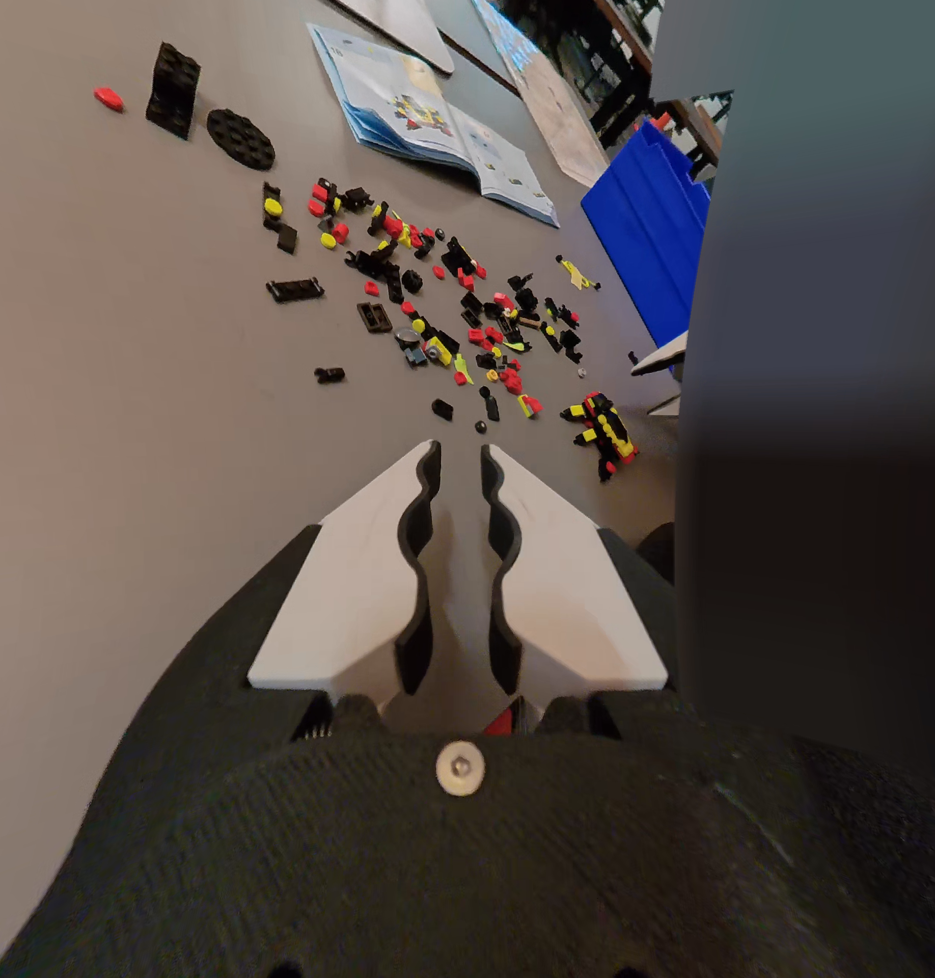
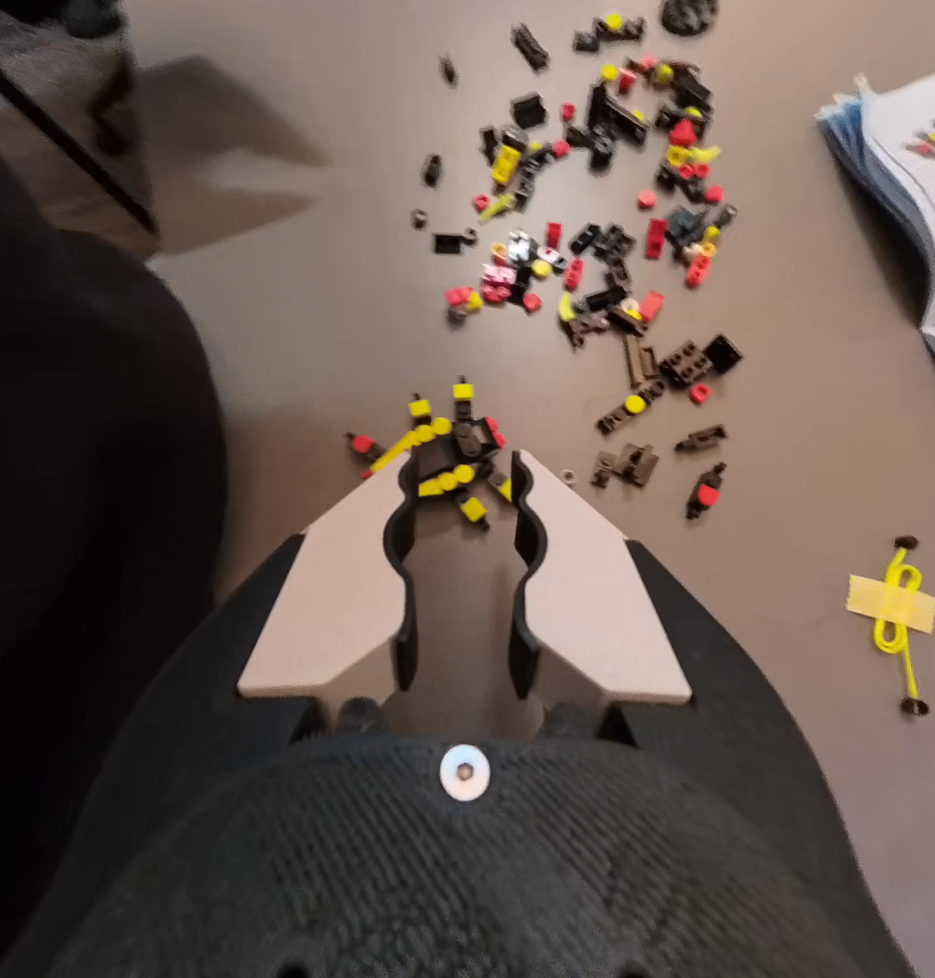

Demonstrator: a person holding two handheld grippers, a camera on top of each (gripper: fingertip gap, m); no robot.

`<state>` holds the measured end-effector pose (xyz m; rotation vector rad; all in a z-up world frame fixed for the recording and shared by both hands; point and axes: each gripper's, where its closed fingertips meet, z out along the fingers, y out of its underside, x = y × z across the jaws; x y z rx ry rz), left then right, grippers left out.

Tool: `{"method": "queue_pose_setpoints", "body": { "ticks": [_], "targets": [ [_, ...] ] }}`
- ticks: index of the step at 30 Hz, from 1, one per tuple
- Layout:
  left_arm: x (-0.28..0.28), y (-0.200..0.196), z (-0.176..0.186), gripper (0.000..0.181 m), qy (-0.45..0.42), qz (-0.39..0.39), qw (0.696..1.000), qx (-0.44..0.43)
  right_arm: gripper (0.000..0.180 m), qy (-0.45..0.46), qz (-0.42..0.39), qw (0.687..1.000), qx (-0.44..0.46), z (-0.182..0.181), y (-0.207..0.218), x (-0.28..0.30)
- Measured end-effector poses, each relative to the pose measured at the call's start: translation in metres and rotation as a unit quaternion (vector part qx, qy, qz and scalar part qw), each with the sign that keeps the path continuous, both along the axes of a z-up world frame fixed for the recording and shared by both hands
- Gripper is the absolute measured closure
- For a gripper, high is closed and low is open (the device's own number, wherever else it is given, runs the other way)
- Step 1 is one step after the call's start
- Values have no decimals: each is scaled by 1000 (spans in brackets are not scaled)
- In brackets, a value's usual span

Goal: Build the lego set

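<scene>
- The partly built lego model (image 2: 449, 455), black with yellow and red pieces, lies on the grey worktop (image 2: 306, 328) just ahead of the right gripper (image 2: 463, 465); in the left wrist view the model (image 1: 603, 431) sits off to the right of the left gripper's tips.
- The right gripper is open, its two fingers spread on either side of the near end of the model; whether the pads touch it cannot be told, as the view is blurred.
- The left gripper (image 1: 460, 450) is open by a narrow gap and holds nothing, hanging over bare worktop just short of a small black round piece (image 1: 480, 426).
- The loose pieces (image 1: 444, 296), black, red and yellow, are scattered across the middle of the worktop beyond both grippers.
- A black round plate (image 1: 240, 138), a black studded plate (image 1: 173, 91) tilted up on edge and a single red piece (image 1: 109, 99) lie apart at the far left.
- An open instruction booklet (image 1: 428, 121) lies beyond the scatter, with a blue bin (image 1: 650, 227) to its right.
- A yellow cord under a strip of tape (image 2: 894, 608) lies to the right of the right gripper.
</scene>
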<state>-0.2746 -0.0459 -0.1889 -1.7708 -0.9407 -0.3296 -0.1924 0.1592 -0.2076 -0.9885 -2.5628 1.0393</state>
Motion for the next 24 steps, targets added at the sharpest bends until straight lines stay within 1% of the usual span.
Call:
{"method": "queue_pose_setpoints", "body": {
  "ticks": [2, 4, 8, 13, 17, 20, 22, 24],
  "targets": [
    [5, 0, 0, 165, -6, -1, 1000, 5, 146, -16, 15, 1000, -3, 2, -3, 8],
    [10, 2, 0, 164, -4, -7, 1000, 6, 145, -52, 34, 998, 15, -6, -4, 23],
    [23, 15, -1, 162, 18, -38, 999, -10, 145, -83, 68, 993, 54, -20, -2, 38],
    [45, 38, -10, 156, 35, -98, 994, -41, 146, -111, 87, 990, 24, -26, -4, 51],
    [51, 56, -14, 156, 53, -140, 987, -58, 144, -117, 98, 987, 40, -39, -3, 60],
    [52, 68, -17, 156, 64, -167, 982, -67, 149, -99, 123, 987, 34, -37, -6, 66],
    [53, 77, -18, 156, 67, -187, 978, -69, 149, -87, 136, 987, 28, -34, -9, 71],
    [55, 87, -19, 155, 70, -204, 974, -70, 147, -63, 131, 989, 29, -32, -8, 72]
  ]
}}
